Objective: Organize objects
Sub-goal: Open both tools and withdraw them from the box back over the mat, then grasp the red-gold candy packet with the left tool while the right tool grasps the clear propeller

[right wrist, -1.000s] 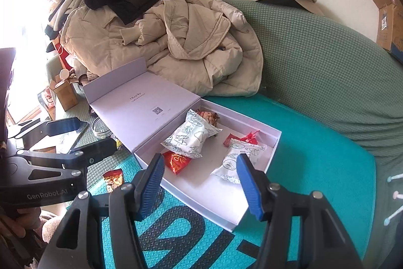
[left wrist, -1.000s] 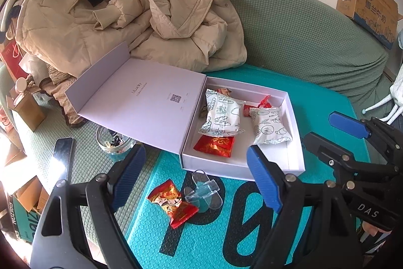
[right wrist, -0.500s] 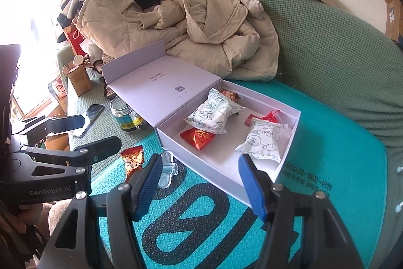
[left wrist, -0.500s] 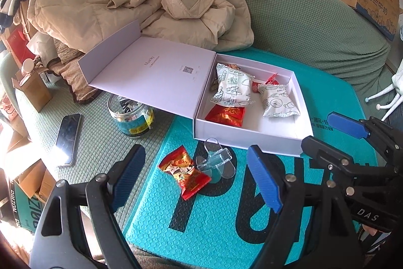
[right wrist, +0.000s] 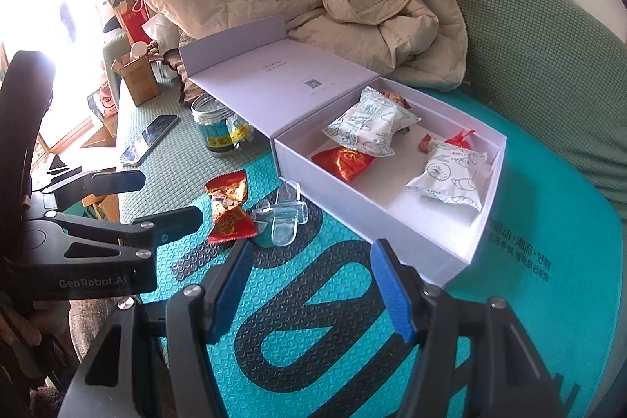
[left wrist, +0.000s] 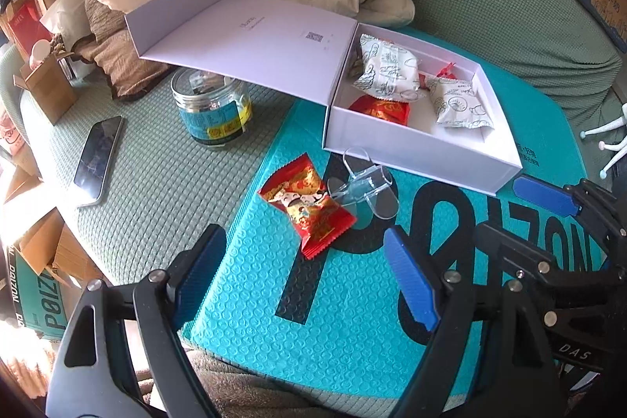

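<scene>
A white gift box (left wrist: 415,159) sits open on a teal bubble mailer (left wrist: 313,320) spread over a green sofa (left wrist: 490,6), its lid folded flat toward the mailer's left edge. Inside lie two white snack packets (right wrist: 368,124) and a red packet (right wrist: 345,163). Just outside the box's near wall, on the mailer, a red candy packet (left wrist: 307,204) lies touching a clear plastic clip (left wrist: 364,187). Off the mailer's left edge stand a clear jar (left wrist: 211,112) and, further left, a phone (left wrist: 98,155). A beige coat (right wrist: 333,6) is heaped behind the box. The left gripper (left wrist: 305,277) hangs above the mailer's near edge, jaws wide apart, empty. The right gripper (right wrist: 309,285) hangs beside it, jaws parted, holding nothing.
</scene>
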Motion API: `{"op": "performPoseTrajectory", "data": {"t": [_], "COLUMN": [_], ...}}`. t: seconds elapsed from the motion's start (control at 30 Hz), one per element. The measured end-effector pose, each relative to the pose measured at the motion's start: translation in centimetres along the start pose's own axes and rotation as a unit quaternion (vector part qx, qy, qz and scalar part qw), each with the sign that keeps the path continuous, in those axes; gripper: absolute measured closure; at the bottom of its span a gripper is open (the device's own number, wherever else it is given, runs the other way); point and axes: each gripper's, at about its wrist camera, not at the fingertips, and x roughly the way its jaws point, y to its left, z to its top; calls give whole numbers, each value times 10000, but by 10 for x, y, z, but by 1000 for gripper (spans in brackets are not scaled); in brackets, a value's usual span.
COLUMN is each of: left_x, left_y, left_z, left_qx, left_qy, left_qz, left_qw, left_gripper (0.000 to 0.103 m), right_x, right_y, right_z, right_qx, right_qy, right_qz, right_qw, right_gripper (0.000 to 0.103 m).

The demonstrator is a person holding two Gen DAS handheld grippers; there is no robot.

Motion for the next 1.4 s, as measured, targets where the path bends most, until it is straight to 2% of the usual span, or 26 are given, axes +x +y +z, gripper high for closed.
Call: {"op": "performPoseTrajectory", "data": {"t": [0.47, 0.8, 1.13, 1.23, 1.37, 1.4], "left_x": [31, 50, 65, 70, 74, 75], "left_y": [21, 38, 41, 37, 35, 34], "left_z": [-13, 2, 16, 18, 21, 22], "left_qx": [-173, -130, 57, 120, 172, 183], "left_qy": [339, 349, 328, 334, 368, 372], "left_qz": [-130, -123, -522, -367, -395, -422], "left_qw": [9992, 9992, 9981, 9987, 9984, 9982], "left_gripper": [21, 21, 21, 21, 21, 21], "right_x": [42, 88, 121, 130, 136, 135], "right_y": [8, 6, 2, 3, 4, 4], "right_z": [-8, 7, 17, 19, 17, 16], "right_qx": [18, 82, 96, 49, -63, -114], "right_qy": [274, 424, 554, 616, 608, 596], "right_qz": [253, 410, 632, 710, 776, 807], "right_qw": [9993, 9982, 9964, 9956, 9951, 9949], "right_gripper": [40, 40, 39, 39, 43, 50]}}
